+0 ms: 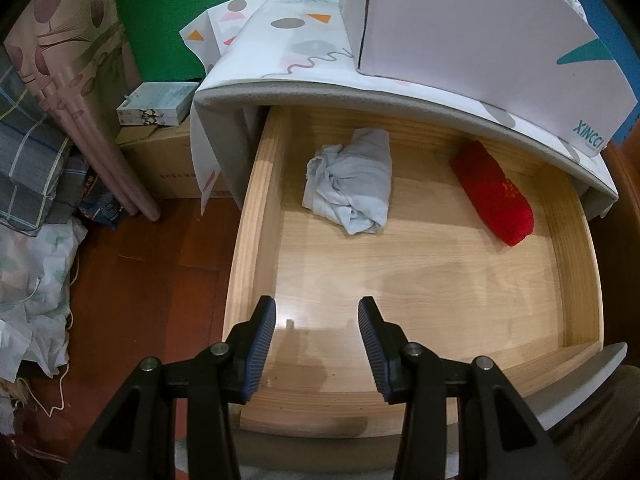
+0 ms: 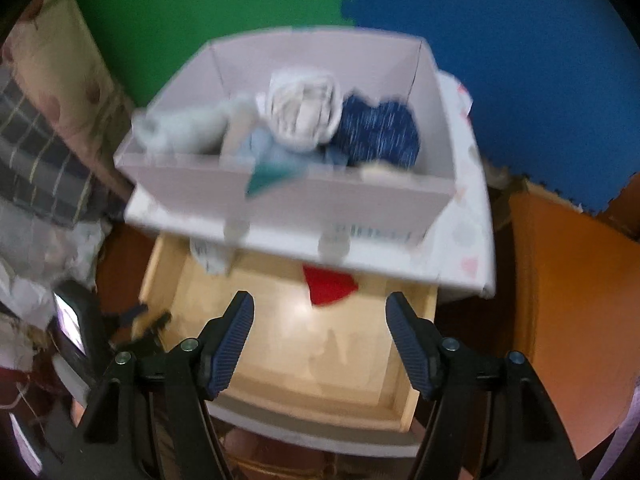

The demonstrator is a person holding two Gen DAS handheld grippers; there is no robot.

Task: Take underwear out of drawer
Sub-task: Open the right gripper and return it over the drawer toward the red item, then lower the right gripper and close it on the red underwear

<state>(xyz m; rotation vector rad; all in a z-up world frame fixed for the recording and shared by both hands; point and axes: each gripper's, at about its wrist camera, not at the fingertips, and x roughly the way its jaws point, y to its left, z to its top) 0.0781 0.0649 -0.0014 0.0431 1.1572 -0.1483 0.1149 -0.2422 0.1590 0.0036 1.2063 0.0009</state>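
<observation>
Left wrist view first: the pale wooden drawer (image 1: 256,216) stands pulled out and fills the middle of the frame, and two pieces still lie on its floor toward the back. A crumpled light grey-blue cloth garment (image 1: 352,184) sits just above centre, and a rolled red fabric piece (image 1: 494,194) lies at the right, well apart from it. The left gripper (image 1: 316,350) hangs at the bottom of the frame over the bare front of the drawer, its blue ribbed pads parted a moderate way with nothing between them and nothing touching them. Above the drawer, on a patterned white cloth covering the cabinet top (image 1: 296,40), stands a white cardboard box (image 1: 480,32) at the upper right. Right wrist view, blurred with motion: that same box (image 2: 304,196) shows from above in the upper middle, already holding several bundles, among them a white rolled one (image 2: 300,112) and a dark blue speckled one (image 2: 378,132). Below it the drawer (image 2: 160,272) shows the red piece (image 2: 330,284) at centre and the pale garment (image 2: 208,256) at the left, partly hidden under the cabinet top. The right gripper (image 2: 320,344) has its jaws apart and empty, low in the frame. I would judge the job well along, with the box filling and two pieces left to lift out.
</observation>
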